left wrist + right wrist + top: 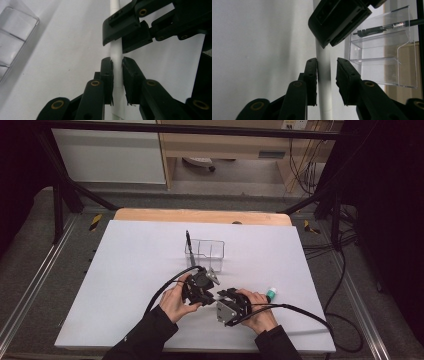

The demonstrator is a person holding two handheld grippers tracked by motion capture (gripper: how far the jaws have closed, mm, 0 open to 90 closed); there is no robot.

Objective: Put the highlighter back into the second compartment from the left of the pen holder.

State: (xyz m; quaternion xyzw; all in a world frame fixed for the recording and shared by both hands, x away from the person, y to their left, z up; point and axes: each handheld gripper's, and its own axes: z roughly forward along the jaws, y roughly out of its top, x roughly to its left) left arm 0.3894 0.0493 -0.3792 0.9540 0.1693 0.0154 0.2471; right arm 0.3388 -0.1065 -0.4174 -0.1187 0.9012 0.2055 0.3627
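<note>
Fingers of the left gripper are clamped on a white marker, both pads pressed against its slim barrel in the left gripper view. Farther along that same barrel the right gripper has the marker between its fingers; in the right gripper view one finger lies against the barrel while a narrow gap shows at the other, so it stands slightly apart rather than pinched. Seen from the high view, both grippers, the left and the right, sit side by side over the white desk, just in front of a clear plastic holder, with the marker's teal cap poking out past the right hand, on the side of that hand away from the holder. A black pen stands tilted in the holder's left end. In the right gripper view the holder lies just beyond the marker, the pen resting across its upper step.
</note>
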